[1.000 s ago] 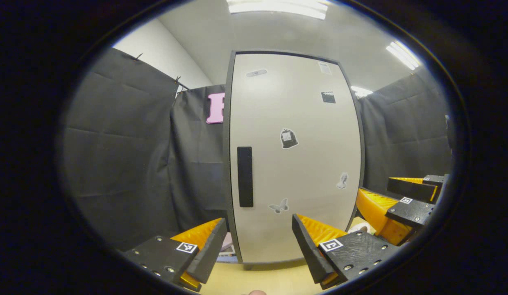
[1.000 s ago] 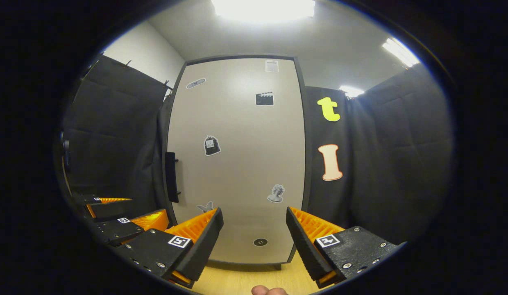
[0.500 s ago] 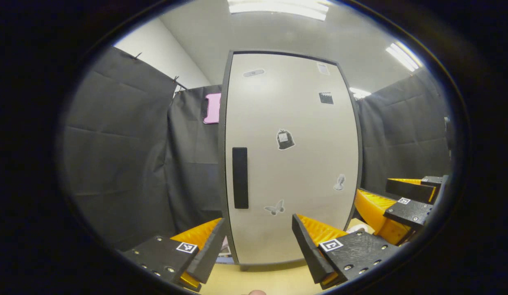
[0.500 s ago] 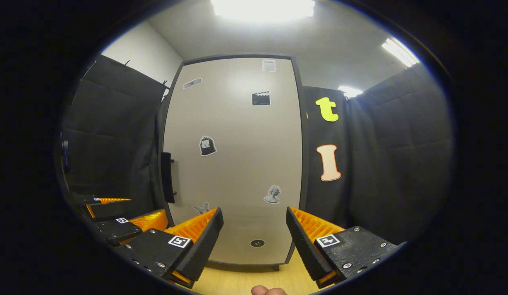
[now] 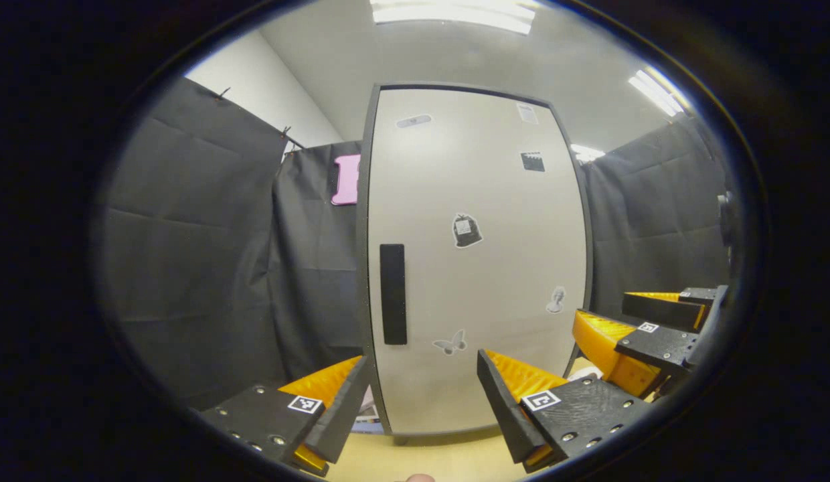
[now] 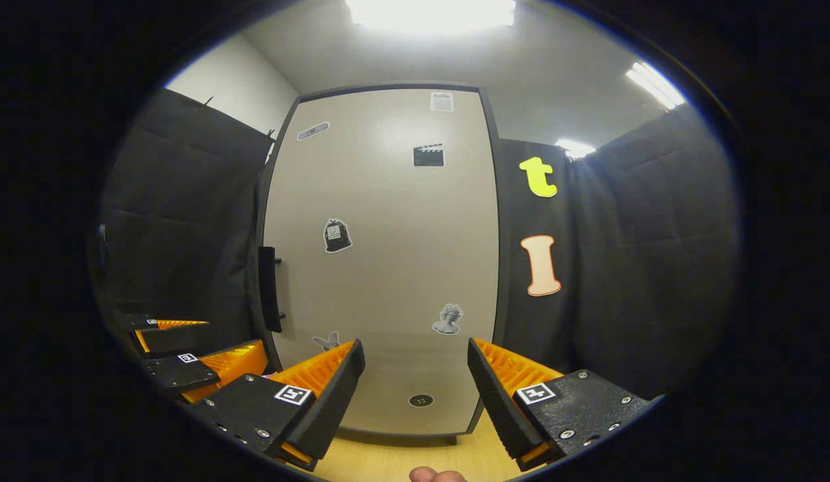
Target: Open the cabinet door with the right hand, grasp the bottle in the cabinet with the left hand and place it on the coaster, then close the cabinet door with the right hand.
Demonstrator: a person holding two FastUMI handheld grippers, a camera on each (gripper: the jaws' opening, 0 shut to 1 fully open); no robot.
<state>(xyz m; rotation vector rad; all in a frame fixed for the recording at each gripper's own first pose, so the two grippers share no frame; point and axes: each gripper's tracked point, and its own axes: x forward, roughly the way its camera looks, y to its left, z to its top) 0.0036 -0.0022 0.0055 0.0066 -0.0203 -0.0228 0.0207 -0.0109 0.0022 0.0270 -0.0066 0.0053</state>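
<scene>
- Straight ahead at twelve o'clock, the cabinet door (image 5: 478,261) stands shut, a tall pale panel in a dark frame, dotted with small stickers; it also faces the right gripper view (image 6: 381,261).
- Under it at six o'clock lies the wooden tabletop (image 5: 448,458), on which the cabinet stands.
- At the foot of its own view, the left gripper (image 5: 422,395) hangs with jaws spread wide and nothing between them.
- At the foot of its own view, the right gripper (image 6: 415,391) is likewise spread apart and empty, well short of the door; it also shows at four o'clock in the left gripper view (image 5: 646,335).
- At nine o'clock on the door sits the handle (image 5: 393,293), a dark upright bar near the left edge, seen edge-on in the right gripper view (image 6: 270,288).
- The bottle is presumably behind the shut door; the coaster I cannot make out.
- My judgement: the first step, opening the door, is in hand and hardly begun.
- Next, the right gripper needs to swing toward nine o'clock, straddle the bar, pinch it and pull.
</scene>
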